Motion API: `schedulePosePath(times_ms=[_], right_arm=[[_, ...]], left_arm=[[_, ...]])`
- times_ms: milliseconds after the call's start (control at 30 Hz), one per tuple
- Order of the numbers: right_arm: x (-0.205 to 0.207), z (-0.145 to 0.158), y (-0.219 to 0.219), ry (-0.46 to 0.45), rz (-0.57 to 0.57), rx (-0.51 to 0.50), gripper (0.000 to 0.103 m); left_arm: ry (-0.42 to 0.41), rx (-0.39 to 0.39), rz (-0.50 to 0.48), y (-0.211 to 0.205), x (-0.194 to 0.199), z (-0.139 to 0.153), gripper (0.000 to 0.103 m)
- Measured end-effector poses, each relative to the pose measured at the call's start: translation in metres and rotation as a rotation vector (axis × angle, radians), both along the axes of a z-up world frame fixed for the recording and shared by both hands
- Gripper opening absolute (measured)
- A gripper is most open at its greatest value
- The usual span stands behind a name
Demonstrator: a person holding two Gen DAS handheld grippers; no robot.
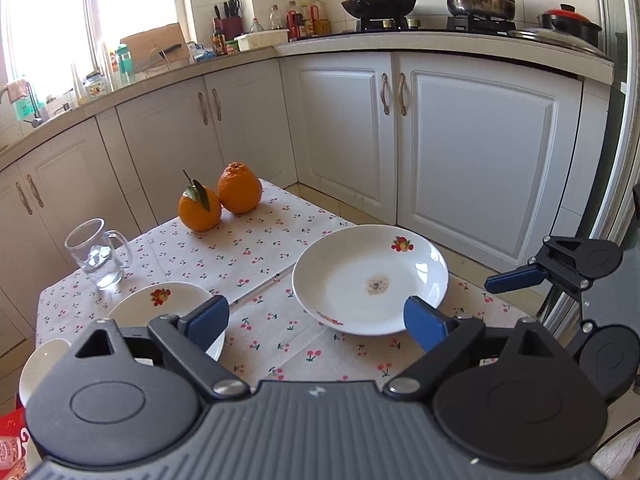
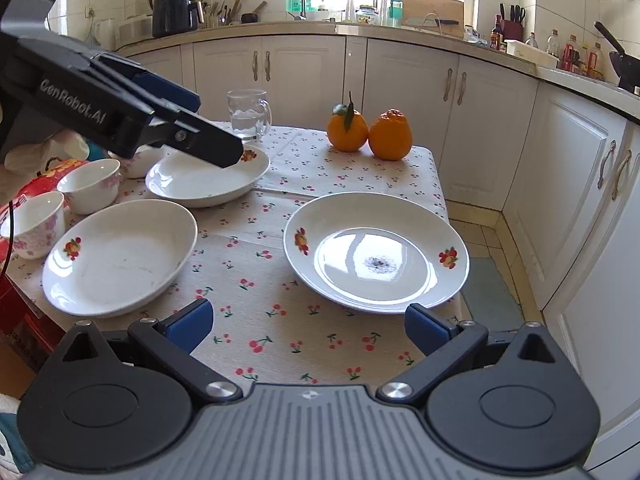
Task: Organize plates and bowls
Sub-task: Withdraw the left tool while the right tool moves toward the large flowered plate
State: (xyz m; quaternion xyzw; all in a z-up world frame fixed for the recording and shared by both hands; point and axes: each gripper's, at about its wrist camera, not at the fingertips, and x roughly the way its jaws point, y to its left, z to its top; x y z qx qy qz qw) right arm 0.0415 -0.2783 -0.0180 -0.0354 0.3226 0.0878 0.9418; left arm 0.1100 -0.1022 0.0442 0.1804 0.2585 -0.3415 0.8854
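Observation:
A white plate (image 2: 376,256) with fruit prints and a dark speck in its middle lies on the cherry-print cloth just beyond my right gripper (image 2: 308,322), which is open and empty. To its left are a second plate (image 2: 120,260) and a third plate (image 2: 200,184), with my left gripper (image 2: 218,128) hovering over the third. Two pink-flowered bowls (image 2: 90,184) (image 2: 34,222) stand at the far left. In the left wrist view my left gripper (image 1: 316,318) is open with nothing in it, the speckled plate (image 1: 370,280) lies by its right fingertip, and another plate (image 1: 160,300) sits partly behind its left finger.
A glass mug (image 2: 248,114) with water and two oranges (image 2: 370,132) stand at the table's far side. The table (image 2: 256,280) ends at a drop to the floor on the right, with white cabinets (image 2: 568,184) beyond. Red packaging (image 2: 24,312) sits at the left edge.

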Motion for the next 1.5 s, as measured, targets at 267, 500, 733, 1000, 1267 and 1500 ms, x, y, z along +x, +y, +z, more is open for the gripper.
schedulePosePath(times_ms=[267, 500, 733, 1000, 1267, 1500], right_arm=[[-0.012, 0.000, 0.022, -0.009, 0.028, 0.010, 0.103], [-0.019, -0.010, 0.034, 0.010, 0.045, 0.014, 0.103], [-0.016, -0.013, 0.038, 0.014, 0.060, 0.068, 0.103], [-0.010, -0.016, 0.051, 0.036, 0.098, 0.044, 0.103], [0.001, -0.018, 0.059, 0.072, 0.145, 0.046, 0.103], [0.025, -0.020, 0.064, 0.123, 0.237, 0.097, 0.103]], left_arm=[[-0.119, 0.009, 0.085, 0.044, -0.051, -0.021, 0.096], [-0.106, 0.019, 0.143, 0.068, -0.081, -0.051, 0.096], [-0.036, -0.010, 0.245, 0.102, -0.084, -0.071, 0.096], [0.014, 0.045, 0.272, 0.123, -0.084, -0.091, 0.096], [0.072, 0.027, 0.288, 0.129, -0.072, -0.106, 0.096], [0.097, 0.011, 0.278, 0.124, -0.062, -0.116, 0.096]])
